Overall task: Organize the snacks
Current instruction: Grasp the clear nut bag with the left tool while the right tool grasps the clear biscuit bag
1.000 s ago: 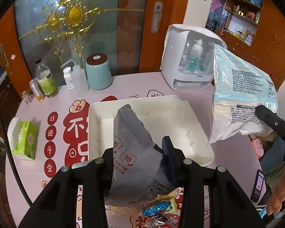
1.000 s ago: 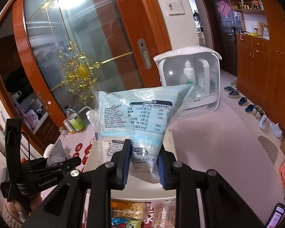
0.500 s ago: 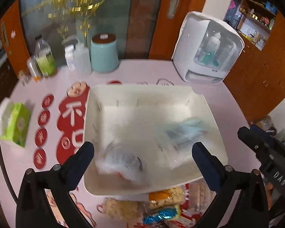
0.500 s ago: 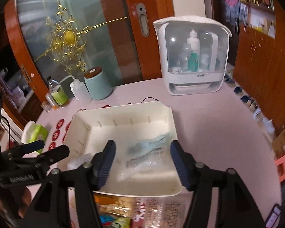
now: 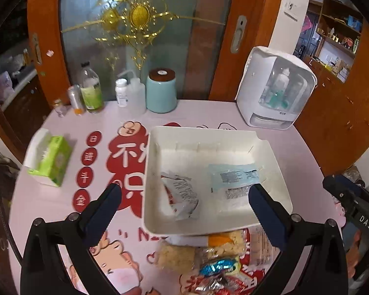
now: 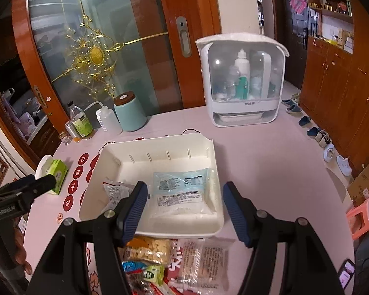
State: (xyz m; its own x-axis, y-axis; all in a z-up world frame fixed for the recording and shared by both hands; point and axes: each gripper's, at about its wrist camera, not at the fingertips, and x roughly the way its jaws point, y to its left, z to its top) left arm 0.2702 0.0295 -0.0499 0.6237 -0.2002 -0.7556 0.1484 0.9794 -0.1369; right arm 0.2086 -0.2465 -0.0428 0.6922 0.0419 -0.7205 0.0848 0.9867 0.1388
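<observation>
1. Both packets are lying flat in the tray [image 5: 275, 162]: grey packet [image 5: 182, 196] left, blue packet [image 6: 182, 191] right.
2. The left gripper [image 5: 184, 209] and right gripper [image 6: 184, 211] are hanging released, jaws having just been opening, nothing between them.
3. More snacks [image 6: 157, 258] are waiting in front of the tray, likely next.

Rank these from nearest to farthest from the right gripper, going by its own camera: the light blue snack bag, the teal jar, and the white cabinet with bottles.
1. Light blue snack bag: in the white bin, just ahead of the right gripper.
2. Teal jar: beyond the bin, to the left.
3. White cabinet: back right; close to the jar's distance, so the last two are hard to separate.
</observation>
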